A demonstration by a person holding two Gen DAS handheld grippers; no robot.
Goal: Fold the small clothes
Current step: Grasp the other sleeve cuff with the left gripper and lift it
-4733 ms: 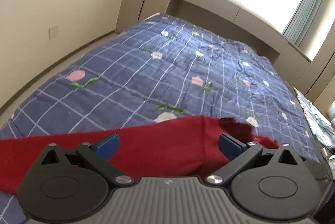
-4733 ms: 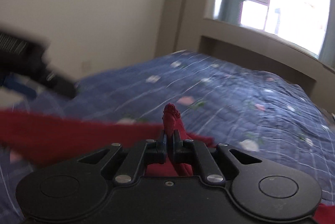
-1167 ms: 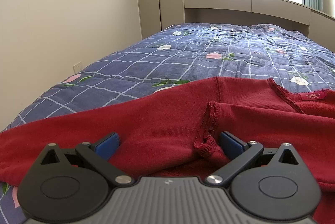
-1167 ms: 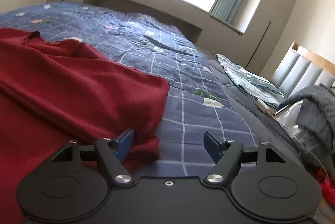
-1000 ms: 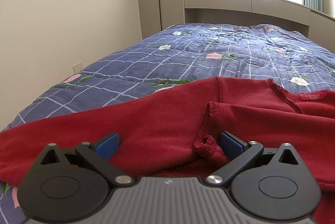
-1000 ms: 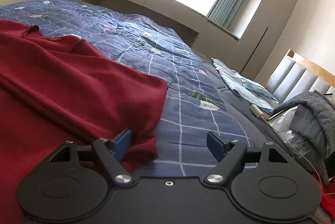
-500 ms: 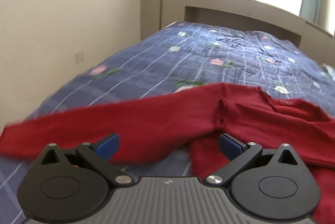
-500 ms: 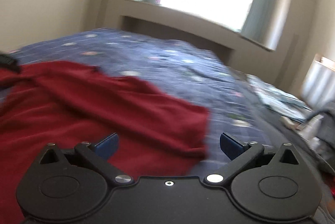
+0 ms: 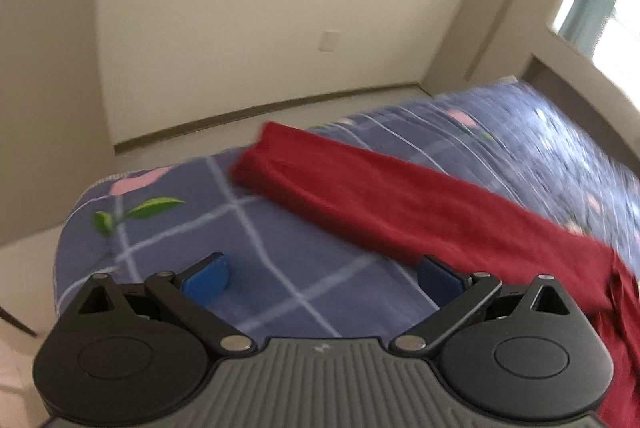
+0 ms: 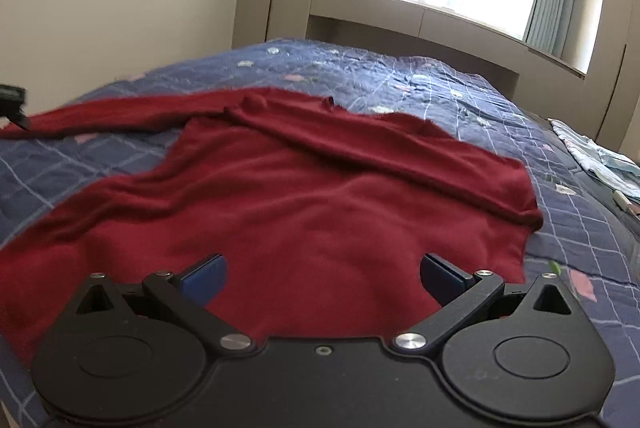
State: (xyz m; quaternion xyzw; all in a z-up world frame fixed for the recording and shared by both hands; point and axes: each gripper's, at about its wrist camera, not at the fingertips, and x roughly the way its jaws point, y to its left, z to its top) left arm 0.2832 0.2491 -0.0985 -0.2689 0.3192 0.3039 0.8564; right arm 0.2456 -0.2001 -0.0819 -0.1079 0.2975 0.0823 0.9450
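One dark red sweater [image 10: 304, 195] lies spread flat on a bed with a blue floral quilt [image 10: 460, 95], one sleeve [image 9: 360, 187] stretched toward the bed's corner. Two grippers hover above it: the left gripper [image 9: 320, 274] and right gripper [image 10: 322, 274] each have their fingers spread wide, holding nothing.

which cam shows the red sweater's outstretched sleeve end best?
Left wrist: the sleeve runs across the quilt with its cuff end in view, though blurred. Right wrist shows the sleeve small, at the far left edge.
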